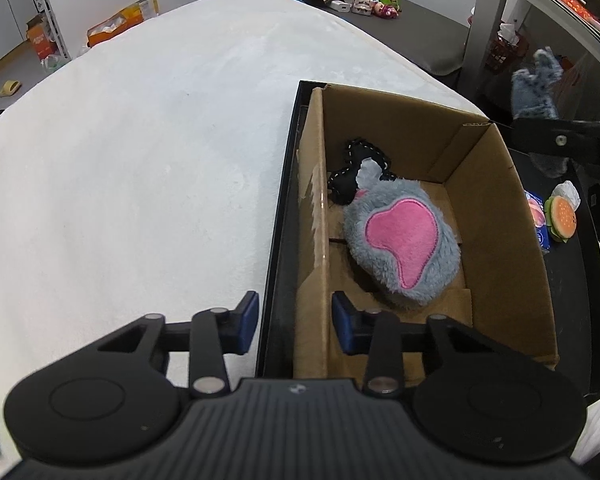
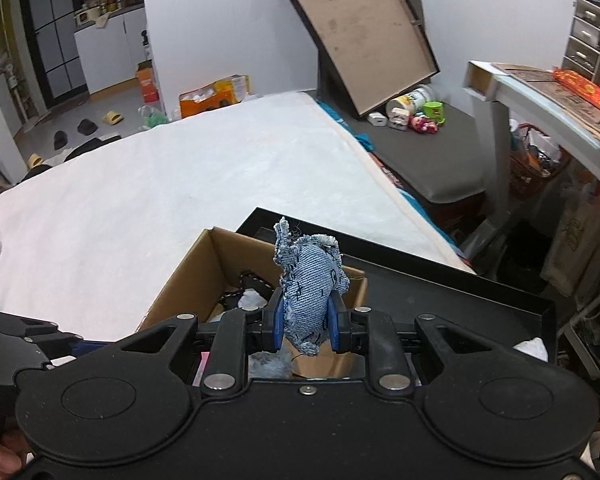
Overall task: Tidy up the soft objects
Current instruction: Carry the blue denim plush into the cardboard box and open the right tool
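Note:
A cardboard box [image 1: 496, 216] sits in a black tray [image 1: 278, 216] on the white bed. Inside lie a grey plush toy with a pink patch [image 1: 404, 240] and a black stitched soft toy [image 1: 346, 176]. My left gripper [image 1: 294, 320] is open and empty, its fingers astride the box's near left wall. My right gripper [image 2: 305, 324] is shut on a blue denim soft toy [image 2: 308, 284] and holds it above the box [image 2: 204, 272]. That toy also shows in the left wrist view [image 1: 536, 88], at the upper right.
A burger-shaped toy [image 1: 562, 216] and a small blue packet [image 1: 538, 216] lie in the tray right of the box. The white bed [image 1: 140, 140] spreads to the left. A grey bench with toys [image 2: 424, 120] and a leaning box lid [image 2: 360, 36] stand beyond.

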The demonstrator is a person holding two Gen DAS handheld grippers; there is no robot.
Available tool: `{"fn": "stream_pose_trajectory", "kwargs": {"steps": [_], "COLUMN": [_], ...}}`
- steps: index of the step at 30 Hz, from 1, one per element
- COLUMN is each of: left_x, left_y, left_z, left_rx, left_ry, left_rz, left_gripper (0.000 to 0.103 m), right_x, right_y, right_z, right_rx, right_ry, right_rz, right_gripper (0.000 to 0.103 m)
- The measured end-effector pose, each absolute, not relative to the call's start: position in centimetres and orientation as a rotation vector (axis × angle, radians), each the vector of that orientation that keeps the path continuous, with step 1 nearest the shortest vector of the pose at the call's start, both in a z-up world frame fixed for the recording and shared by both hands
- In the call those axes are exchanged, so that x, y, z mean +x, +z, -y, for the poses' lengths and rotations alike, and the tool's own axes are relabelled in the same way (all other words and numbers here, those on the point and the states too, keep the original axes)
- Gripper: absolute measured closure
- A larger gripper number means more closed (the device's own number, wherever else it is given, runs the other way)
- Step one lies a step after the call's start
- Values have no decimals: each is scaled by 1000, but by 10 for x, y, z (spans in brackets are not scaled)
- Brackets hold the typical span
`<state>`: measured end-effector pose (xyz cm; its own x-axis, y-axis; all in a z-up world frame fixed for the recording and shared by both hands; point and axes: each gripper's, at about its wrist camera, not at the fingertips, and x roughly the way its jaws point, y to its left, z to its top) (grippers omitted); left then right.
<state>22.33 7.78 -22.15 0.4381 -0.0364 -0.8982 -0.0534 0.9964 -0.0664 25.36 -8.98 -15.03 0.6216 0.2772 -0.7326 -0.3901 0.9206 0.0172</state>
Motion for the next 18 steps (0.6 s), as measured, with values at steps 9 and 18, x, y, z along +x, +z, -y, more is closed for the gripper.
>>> {"fn": "stream_pose_trajectory", "kwargs": {"steps": [9,18], "left_x": [225,225], "left_y": [-220,-219], "left_z": [-83,-80], "left_rx": [-110,-103], "left_ry": [-2,6], "left_rz": [-1098,-1096], "left_gripper": [72,73], "right_x": [259,258], "right_y": [-164,-163], "right_z": [71,70], "right_rx": [-191,-228], "right_ry": [405,377], "right_rz": [-834,-817], "right_gripper": [80,54]}}
